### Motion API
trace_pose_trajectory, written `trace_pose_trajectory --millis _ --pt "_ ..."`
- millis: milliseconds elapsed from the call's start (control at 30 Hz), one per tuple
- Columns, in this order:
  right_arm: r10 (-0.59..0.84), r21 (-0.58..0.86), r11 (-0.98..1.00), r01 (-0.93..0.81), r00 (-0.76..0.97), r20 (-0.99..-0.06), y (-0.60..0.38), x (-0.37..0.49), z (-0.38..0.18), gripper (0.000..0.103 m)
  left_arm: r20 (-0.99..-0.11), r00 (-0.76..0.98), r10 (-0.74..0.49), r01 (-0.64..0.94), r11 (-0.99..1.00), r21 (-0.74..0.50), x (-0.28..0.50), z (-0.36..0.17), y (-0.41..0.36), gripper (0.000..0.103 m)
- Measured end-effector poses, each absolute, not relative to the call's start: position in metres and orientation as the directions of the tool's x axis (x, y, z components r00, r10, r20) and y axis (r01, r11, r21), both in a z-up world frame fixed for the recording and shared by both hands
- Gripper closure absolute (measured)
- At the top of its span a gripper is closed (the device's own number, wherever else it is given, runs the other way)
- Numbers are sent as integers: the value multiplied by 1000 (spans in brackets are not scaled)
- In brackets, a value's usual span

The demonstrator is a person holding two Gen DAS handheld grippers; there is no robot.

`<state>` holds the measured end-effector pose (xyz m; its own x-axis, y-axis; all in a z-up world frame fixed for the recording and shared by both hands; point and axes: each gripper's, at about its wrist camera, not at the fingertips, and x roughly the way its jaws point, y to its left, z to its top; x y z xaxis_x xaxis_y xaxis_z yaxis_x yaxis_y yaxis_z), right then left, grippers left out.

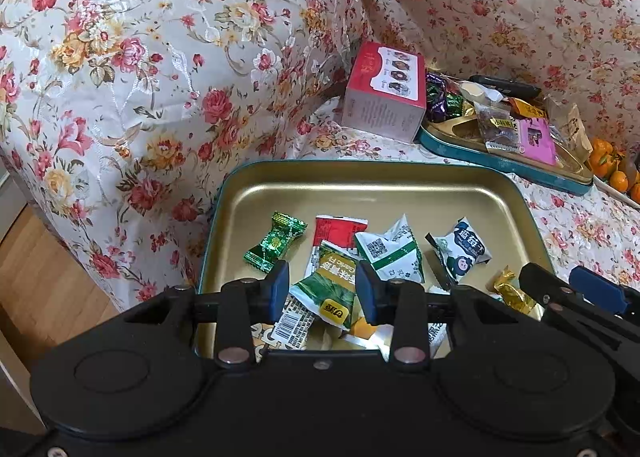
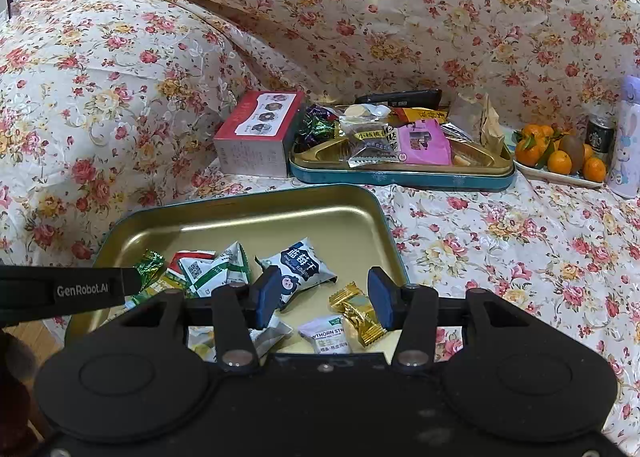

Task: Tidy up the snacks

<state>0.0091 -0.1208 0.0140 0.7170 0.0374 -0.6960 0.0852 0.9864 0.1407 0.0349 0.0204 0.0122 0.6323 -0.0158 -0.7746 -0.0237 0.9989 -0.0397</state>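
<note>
Both tools hang over the near gold tray (image 1: 400, 185), which sits on a sofa draped in a floral cover (image 1: 120, 57). Left tool (image 1: 322, 289): jaws about half spread, released; the blue pads stand either side of a green-and-yellow packet (image 1: 330, 289) as seen from the left wrist camera, but a gap shows at each pad and I cannot tell whether the pads are level with it or above it. Right tool (image 2: 322, 297): jaws likewise about half spread, nothing pinched; a gold-wrapped candy (image 2: 358, 313) lies in the tray just inside the right pad, and a blue-and-white blueberry packet (image 2: 300, 269) lies past the left pad, partly covered by it; contact cannot be judged. Snacks in the near tray, left wrist view: a green twist-wrapped candy (image 1: 276, 241) at 10 o'clock of the left tool, a red packet (image 1: 338, 229) at 12 o'clock, a white-and-green packet with a QR code (image 1: 390, 253) at 1 o'clock. A white hawthorn packet (image 2: 326, 335) lies at the tray's near edge below the right tool. Farther back, at 12 to 1 o'clock, a second teal-rimmed tray (image 2: 400, 177) carries mixed snacks, with a red-and-white box (image 2: 256, 137) touching its left end. A plate of oranges (image 2: 560, 161) sits at 2 o'clock.
</note>
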Motion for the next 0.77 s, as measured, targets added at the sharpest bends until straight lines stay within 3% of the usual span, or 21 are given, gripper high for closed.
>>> trace_pose_trajectory --millis 767 --pt "42 142 987 81 714 -699 -122 8 13 53 -778 628 -15 -27 999 -41 35 12 19 56"
